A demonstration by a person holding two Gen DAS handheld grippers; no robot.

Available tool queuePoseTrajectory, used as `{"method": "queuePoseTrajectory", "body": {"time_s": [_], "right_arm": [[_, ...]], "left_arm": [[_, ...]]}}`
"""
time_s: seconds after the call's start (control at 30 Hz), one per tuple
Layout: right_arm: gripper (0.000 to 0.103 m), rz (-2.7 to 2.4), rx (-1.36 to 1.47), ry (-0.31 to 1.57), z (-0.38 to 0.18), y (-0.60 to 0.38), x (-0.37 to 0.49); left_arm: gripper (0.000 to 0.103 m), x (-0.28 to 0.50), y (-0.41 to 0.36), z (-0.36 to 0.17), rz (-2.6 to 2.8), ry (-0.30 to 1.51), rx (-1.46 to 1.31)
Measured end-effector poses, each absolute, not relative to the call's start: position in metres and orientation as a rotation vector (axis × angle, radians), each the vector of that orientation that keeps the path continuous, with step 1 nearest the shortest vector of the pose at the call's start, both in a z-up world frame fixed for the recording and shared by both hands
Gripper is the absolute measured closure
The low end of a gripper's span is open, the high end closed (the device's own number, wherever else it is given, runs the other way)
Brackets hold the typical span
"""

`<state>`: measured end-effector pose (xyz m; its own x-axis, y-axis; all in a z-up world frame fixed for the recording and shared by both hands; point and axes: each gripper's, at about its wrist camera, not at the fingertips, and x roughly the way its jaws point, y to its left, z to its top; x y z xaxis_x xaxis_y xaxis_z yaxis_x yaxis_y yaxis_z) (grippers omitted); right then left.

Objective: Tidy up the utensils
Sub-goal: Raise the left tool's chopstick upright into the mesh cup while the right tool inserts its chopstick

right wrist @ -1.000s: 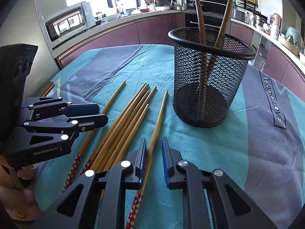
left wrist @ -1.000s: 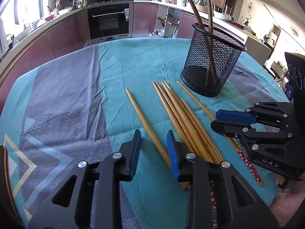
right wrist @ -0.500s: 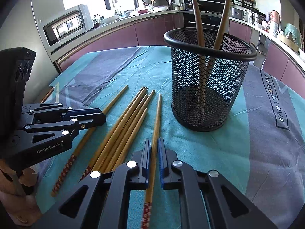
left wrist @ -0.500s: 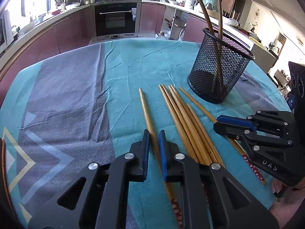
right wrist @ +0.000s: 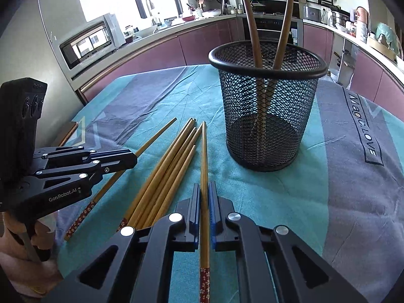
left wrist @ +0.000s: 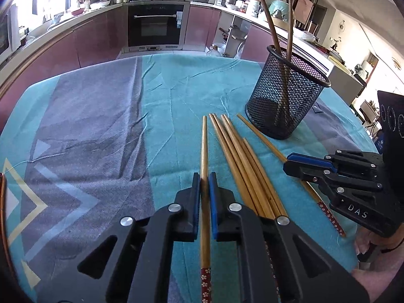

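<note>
Several bamboo chopsticks [left wrist: 242, 161] lie side by side on the teal cloth, also in the right wrist view [right wrist: 164, 174]. My left gripper [left wrist: 204, 179] is shut on the leftmost chopstick [left wrist: 204, 146]; it shows in the right wrist view [right wrist: 126, 160]. My right gripper [right wrist: 204, 189] is shut on the rightmost chopstick [right wrist: 203, 151]; it shows in the left wrist view [left wrist: 298, 165]. A black mesh cup [left wrist: 284, 101] holding two dark chopsticks [right wrist: 265, 58] stands just beyond, also in the right wrist view [right wrist: 267, 116].
The table is covered by a teal and grey cloth [left wrist: 88, 126]. Kitchen counters and an oven [left wrist: 156, 25] ring the far side. A microwave [right wrist: 91, 43] stands on the counter.
Both grippers closed from open onto a chopstick each. The left one shifted right over the leftmost chopstick; the right one centred on the rightmost chopstick.
</note>
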<state>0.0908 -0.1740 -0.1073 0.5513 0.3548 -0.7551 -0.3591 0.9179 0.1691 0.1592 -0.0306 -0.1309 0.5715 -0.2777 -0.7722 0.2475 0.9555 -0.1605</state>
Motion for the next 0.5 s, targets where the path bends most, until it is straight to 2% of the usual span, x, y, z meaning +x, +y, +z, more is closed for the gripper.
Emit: {"method": "queuePoseTrajectory", "body": {"time_s": [0.5], "right_arm": [[0.098,0.521,0.083,0.788,-0.067,-0.189,0.071]], "left_arm": [[0.095,0.137,-0.011,-0.085,-0.432,0.832,-0.128]]}}
